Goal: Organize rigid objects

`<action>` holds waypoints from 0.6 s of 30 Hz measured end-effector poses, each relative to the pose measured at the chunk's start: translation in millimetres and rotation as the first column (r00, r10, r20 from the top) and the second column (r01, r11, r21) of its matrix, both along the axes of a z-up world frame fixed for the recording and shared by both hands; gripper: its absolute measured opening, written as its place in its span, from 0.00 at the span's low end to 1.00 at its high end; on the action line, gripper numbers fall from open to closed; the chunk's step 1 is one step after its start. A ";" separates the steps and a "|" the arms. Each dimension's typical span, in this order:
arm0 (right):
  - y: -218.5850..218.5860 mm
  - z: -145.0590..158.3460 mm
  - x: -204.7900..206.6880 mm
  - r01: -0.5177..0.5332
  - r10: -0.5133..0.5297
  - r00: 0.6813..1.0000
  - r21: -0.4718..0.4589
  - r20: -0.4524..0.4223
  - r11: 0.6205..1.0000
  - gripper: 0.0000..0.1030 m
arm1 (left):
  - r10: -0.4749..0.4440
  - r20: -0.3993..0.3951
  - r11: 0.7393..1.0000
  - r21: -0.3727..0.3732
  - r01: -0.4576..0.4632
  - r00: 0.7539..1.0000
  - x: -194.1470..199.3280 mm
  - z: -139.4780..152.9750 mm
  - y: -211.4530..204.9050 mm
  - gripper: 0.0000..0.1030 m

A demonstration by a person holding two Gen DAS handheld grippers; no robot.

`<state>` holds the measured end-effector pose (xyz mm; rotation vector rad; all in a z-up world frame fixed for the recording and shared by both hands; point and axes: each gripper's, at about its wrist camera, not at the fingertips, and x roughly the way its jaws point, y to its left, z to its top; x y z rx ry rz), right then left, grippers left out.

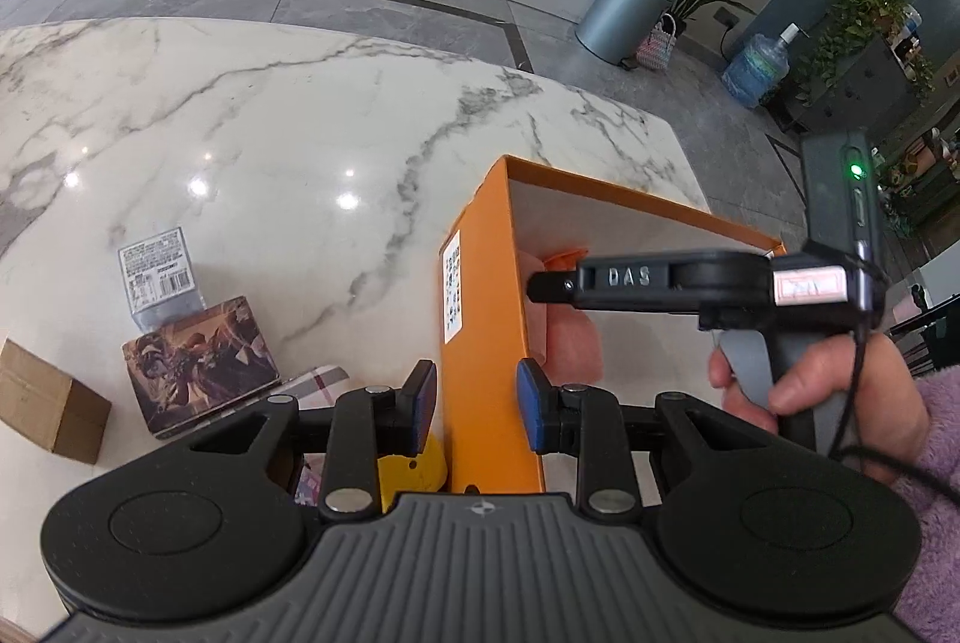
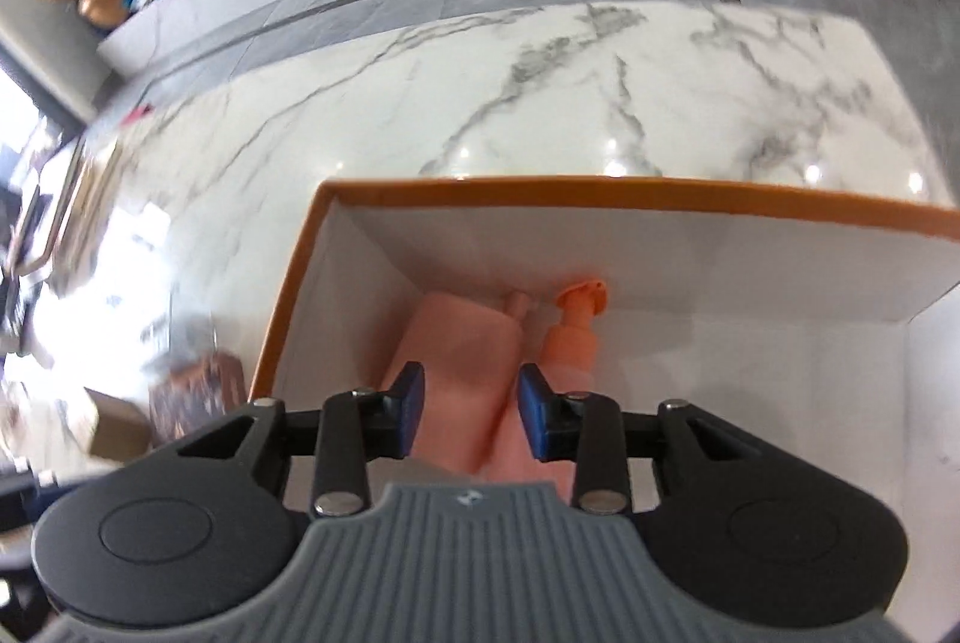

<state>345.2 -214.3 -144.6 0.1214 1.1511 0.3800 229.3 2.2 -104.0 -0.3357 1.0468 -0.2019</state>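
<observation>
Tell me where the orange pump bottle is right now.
The orange pump bottle lies inside the orange box in the right wrist view, at the far wall, just right of the pink bottle and ahead of the right gripper.

Pink bottles (image 2: 462, 343) inside orange box (image 1: 486, 295)

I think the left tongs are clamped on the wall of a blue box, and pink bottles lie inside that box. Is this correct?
Not quite: the box is orange, not blue, as the left wrist view shows. The rest holds: the left tongs are clamped on its wall, and pink bottles lie inside it, seen in the right wrist view.
</observation>
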 end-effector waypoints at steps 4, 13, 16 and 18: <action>-1.2 -10.3 13.0 0.027 -0.024 0.999 0.054 -0.043 0.998 0.42 | -0.007 -0.010 1.000 -0.003 0.007 1.000 6.0 -4.1 0.6 0.32; -3.4 -31.4 24.0 -0.027 0.040 0.996 0.168 -0.074 0.985 0.44 | -0.017 -0.025 1.000 0.001 0.017 1.000 18.6 -9.1 0.7 0.32; -0.4 -30.5 23.9 -0.107 0.113 0.993 0.156 -0.029 0.982 0.44 | -0.017 -0.033 1.000 0.004 0.017 0.999 19.8 -11.5 0.8 0.32; -2.3 -31.7 25.6 -0.121 0.128 0.991 0.167 -0.032 0.978 0.43 | -0.015 -0.038 1.000 0.007 0.015 0.999 20.5 -12.5 0.3 0.32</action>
